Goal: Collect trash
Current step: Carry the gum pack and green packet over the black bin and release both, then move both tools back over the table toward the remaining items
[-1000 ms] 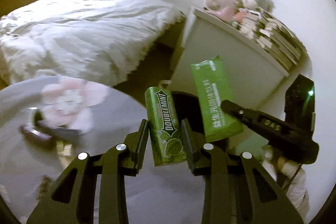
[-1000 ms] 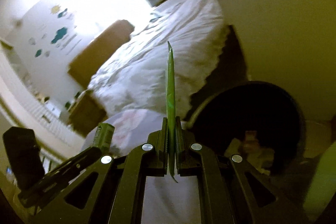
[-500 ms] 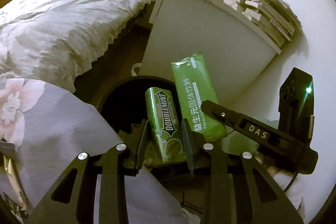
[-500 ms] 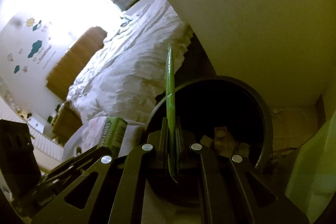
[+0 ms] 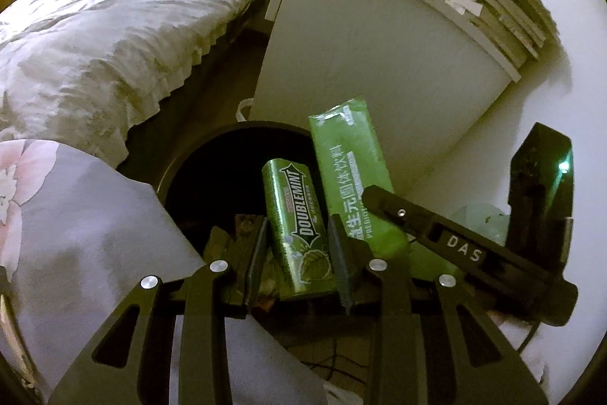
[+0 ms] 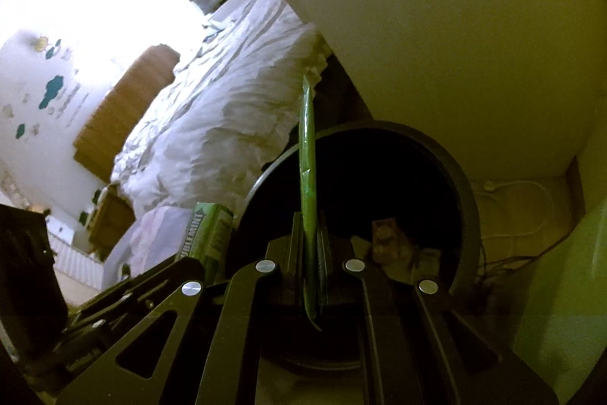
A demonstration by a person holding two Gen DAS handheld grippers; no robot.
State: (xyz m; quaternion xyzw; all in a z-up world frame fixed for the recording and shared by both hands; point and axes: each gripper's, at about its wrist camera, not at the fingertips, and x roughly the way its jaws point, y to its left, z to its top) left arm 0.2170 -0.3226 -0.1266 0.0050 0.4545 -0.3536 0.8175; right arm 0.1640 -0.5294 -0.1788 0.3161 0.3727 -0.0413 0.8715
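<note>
My left gripper (image 5: 297,253) is shut on a green Doublemint gum pack (image 5: 297,228), held upright over the open mouth of a round black trash bin (image 5: 197,162). My right gripper (image 6: 309,245) is shut on a flat green sachet (image 6: 306,158), seen edge-on, also over the bin (image 6: 463,185). In the left wrist view the sachet (image 5: 349,173) shows its printed face just right of the gum pack, with the right gripper's finger across it. The gum pack (image 6: 206,234) shows at the left of the right wrist view. Some wrappers lie at the bin's bottom.
A white cabinet (image 5: 371,63) with books and soft toys on top stands right behind the bin. A bed with white bedding (image 5: 95,25) lies to the left. A grey floral-cloth table (image 5: 76,234) edges the bin. Cables (image 6: 512,192) lie on the floor by the wall.
Both grippers have moved from over the floral table to over the bin, carrying the gum pack and the sachet. The bin now fills the middle of both views.
</note>
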